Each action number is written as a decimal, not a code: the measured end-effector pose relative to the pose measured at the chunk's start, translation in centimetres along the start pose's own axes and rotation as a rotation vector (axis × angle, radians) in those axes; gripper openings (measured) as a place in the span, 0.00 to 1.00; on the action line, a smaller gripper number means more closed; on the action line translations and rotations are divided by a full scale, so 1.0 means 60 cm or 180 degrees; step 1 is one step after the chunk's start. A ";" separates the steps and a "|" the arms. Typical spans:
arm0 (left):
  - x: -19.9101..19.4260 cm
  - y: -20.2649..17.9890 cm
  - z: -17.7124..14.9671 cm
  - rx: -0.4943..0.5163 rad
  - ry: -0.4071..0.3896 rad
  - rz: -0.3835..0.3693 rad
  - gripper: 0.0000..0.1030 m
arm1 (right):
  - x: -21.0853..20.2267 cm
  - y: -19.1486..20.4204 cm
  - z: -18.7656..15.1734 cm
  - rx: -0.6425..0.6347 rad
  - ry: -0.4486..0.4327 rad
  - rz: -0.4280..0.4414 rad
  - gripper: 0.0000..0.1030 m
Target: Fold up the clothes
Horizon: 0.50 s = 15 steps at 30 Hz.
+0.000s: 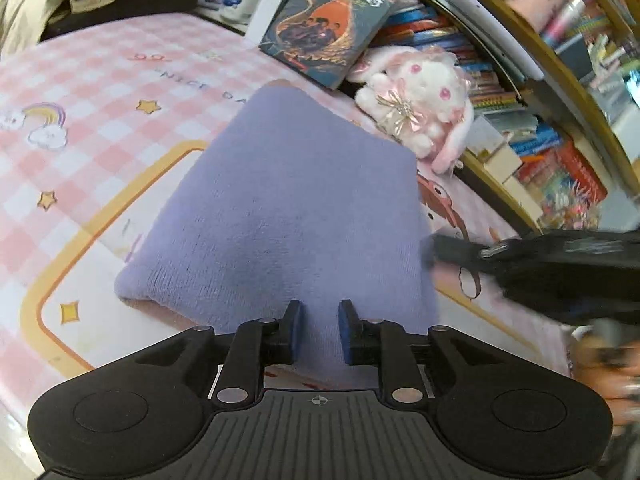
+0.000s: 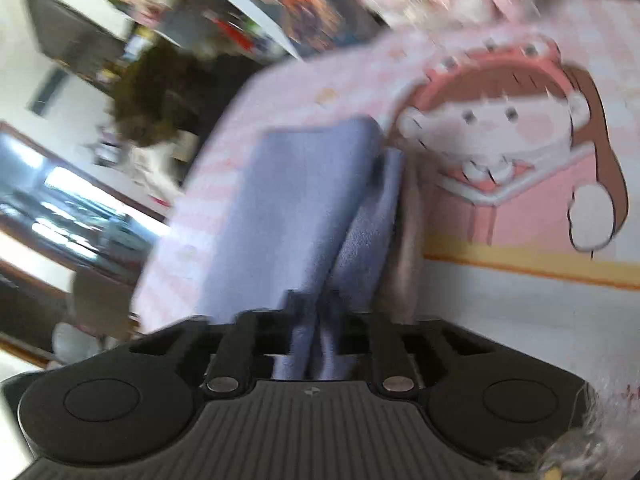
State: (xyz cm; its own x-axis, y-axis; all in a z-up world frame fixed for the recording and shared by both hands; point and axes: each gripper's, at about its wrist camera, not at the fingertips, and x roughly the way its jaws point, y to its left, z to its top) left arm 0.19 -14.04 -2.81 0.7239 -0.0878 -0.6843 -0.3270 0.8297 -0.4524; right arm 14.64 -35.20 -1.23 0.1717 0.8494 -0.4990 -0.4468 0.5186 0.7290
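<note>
Here, a folded lavender knit garment (image 1: 288, 216) lying on a pink checked cartoon table cover (image 1: 92, 92), roughly at the middle of the left wrist view; a paler pink layer peeking from beneath its near-left corner; left gripper (image 1: 319, 332) low over the garment's near edge, blue pads (image 1: 347, 334) set narrowly apart, lavender cloth running up between them, pad contact with the cloth not clear enough to call; right gripper (image 1: 520, 256) seen from this side as a dark blurred shape at the garment's right edge, just above the cover.

From the right wrist view, much smeared by blur: right gripper (image 2: 316, 304) clamped tight on a pinched fold of the lavender cloth (image 2: 304, 200), the fabric bunched between the jaws and spilling back toward the camera body; the rest of the garment stretching away over the cover (image 2: 520, 300), beside a printed cartoon girl (image 2: 500, 128).

Behind the garment, a white and pink plush rabbit (image 1: 420, 100) just off its far right corner; a book with an orange and blue jacket (image 1: 328, 24) propped at the cover's far edge; a wooden shelf packed with books (image 1: 540, 148) along the right.
</note>
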 end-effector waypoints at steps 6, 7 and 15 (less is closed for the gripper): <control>0.001 -0.013 -0.005 0.0120 -0.0051 0.0120 0.20 | -0.010 -0.014 -0.022 -0.0026 0.0048 -0.0265 0.02; 0.001 -0.014 -0.005 0.0132 -0.0049 0.0125 0.20 | -0.004 -0.023 -0.024 0.0065 0.0118 -0.0260 0.06; -0.001 -0.014 -0.007 0.0125 -0.0081 0.0163 0.20 | 0.055 -0.018 -0.014 0.0042 0.0305 -0.0440 0.26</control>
State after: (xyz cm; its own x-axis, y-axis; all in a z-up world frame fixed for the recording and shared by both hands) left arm 0.15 -14.95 -2.63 0.7222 -0.0313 -0.6910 -0.3401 0.8538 -0.3941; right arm 14.92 -33.01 -4.07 0.1460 0.7571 -0.6368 -0.4132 0.6315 0.6561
